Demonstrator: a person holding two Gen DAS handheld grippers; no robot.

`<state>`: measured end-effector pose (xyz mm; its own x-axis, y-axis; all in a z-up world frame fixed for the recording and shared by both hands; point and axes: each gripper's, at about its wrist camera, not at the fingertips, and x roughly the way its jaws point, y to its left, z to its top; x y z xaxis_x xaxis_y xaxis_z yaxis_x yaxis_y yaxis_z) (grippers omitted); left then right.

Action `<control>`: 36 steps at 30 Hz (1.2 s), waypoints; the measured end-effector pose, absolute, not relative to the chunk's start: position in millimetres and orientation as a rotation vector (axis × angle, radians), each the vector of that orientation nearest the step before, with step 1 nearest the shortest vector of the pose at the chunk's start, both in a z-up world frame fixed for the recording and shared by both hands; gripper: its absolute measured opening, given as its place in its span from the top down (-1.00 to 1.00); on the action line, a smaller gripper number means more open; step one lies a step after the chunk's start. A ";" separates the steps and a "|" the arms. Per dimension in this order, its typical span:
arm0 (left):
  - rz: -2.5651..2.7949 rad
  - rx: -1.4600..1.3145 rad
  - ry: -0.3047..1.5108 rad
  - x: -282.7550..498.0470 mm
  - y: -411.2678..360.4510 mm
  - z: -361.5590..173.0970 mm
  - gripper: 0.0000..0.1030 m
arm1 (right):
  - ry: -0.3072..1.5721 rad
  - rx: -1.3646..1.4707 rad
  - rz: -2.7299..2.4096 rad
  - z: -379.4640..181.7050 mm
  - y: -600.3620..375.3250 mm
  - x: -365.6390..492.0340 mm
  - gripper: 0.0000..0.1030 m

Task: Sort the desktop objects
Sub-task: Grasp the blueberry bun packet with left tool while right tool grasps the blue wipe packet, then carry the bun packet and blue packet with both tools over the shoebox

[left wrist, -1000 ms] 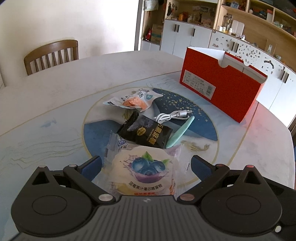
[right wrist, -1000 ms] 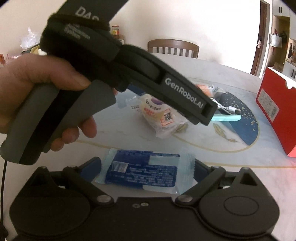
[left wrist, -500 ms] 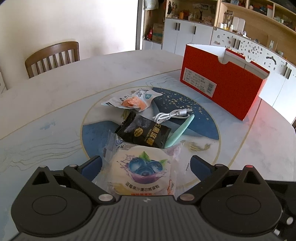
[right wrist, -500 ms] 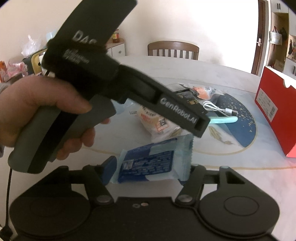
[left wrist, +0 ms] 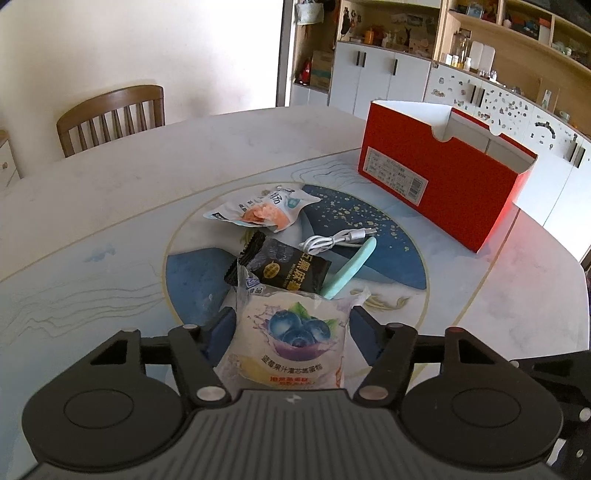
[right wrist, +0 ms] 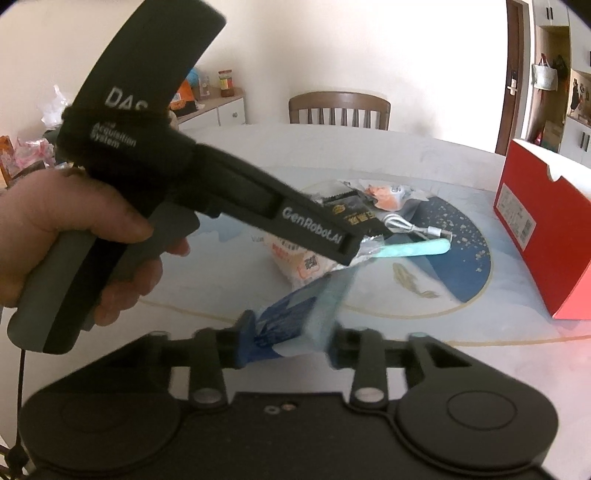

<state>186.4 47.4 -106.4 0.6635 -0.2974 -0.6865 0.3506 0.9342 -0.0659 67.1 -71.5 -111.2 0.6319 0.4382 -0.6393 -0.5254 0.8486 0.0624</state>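
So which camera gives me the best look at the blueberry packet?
The left wrist view: the blueberry packet sits front-on between the left gripper pads, label readable. In the right wrist view that gripper's body hides most of it; only its back edge shows.

A round pale marble-look table (left wrist: pixel 110 206) with a blue and gold centre inlay fills the foreground ahead of the gripper. Beyond it to the left, 1 wooden slat-back chair (left wrist: pixel 110 114) stands against a plain cream wall (left wrist: pixel 147 44). Ahead to the right run white cabinets (left wrist: pixel 376 74) under open wooden shelves (left wrist: pixel 517 33) crowded with small items. Daylight is bright.
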 end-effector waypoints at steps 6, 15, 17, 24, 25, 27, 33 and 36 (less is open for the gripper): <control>-0.350 0.064 0.755 178.8 45.5 -96.9 -0.19 | 0.685 -0.127 0.554 -100.8 -78.0 71.4 0.58; -0.342 0.037 0.737 167.8 41.9 -80.7 -0.18 | 0.698 -0.069 0.523 -84.5 -106.0 74.1 0.73; -0.338 0.030 0.730 166.0 40.9 -75.8 -0.18 | 0.696 -0.059 0.515 -80.3 -112.3 74.9 0.74; -0.324 0.015 0.731 163.8 36.6 -62.6 -0.17 | 0.684 -0.020 0.492 -64.5 -131.5 76.8 0.74; -0.326 0.013 0.729 163.1 35.8 -60.0 -0.17 | 0.683 -0.014 0.488 -62.0 -134.3 77.2 0.74; -0.331 0.016 0.722 161.6 32.4 -53.5 -0.17 | 0.674 0.004 0.487 -52.7 -143.5 77.7 0.74; -0.344 0.028 0.701 157.6 18.4 -31.6 -0.17 | 0.659 0.023 0.479 -37.1 -158.5 80.0 0.74; -0.354 0.028 0.689 155.3 11.6 -21.5 -0.17 | 0.655 0.038 0.475 -29.0 -167.0 83.2 0.74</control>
